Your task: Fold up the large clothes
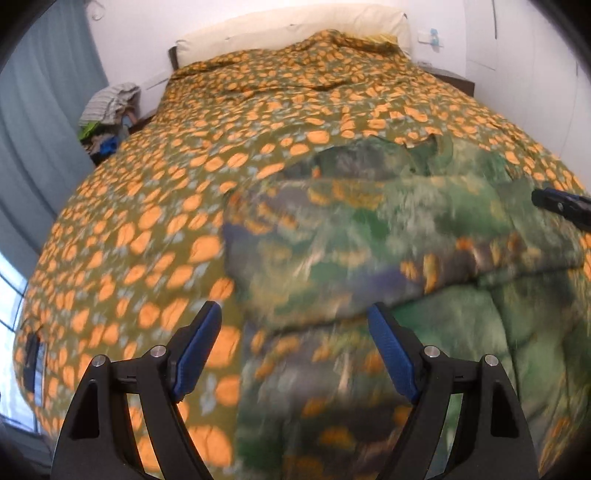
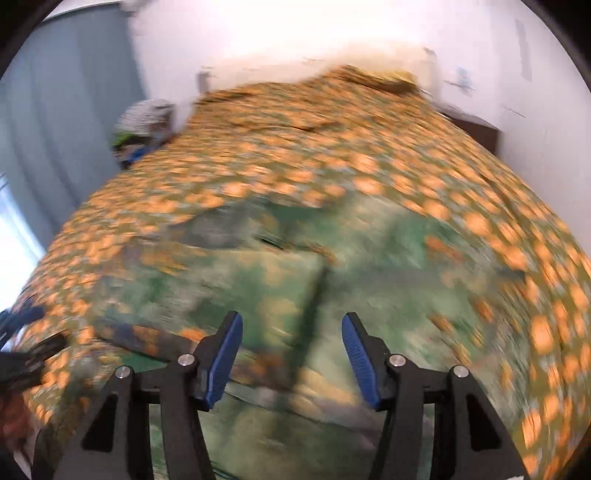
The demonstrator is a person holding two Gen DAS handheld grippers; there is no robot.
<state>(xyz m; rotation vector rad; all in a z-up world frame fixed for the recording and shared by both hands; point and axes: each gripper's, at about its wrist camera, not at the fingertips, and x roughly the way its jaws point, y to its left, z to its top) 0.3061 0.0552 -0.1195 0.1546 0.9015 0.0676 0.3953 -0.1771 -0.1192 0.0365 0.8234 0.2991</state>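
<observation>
A large green garment with blue and orange patches lies partly folded on the bed, its upper layer doubled over the lower part. It also shows, blurred, in the right wrist view. My left gripper is open and empty, hovering just above the garment's near left edge. My right gripper is open and empty above the garment's middle; its tip also shows at the right edge of the left wrist view. The left gripper appears as a dark blur at the left edge of the right wrist view.
The bed is covered by an olive bedspread with orange spots. A cream headboard stands at the far end. A pile of clothes sits left of the bed, beside grey-blue curtains. A dark nightstand stands at the right.
</observation>
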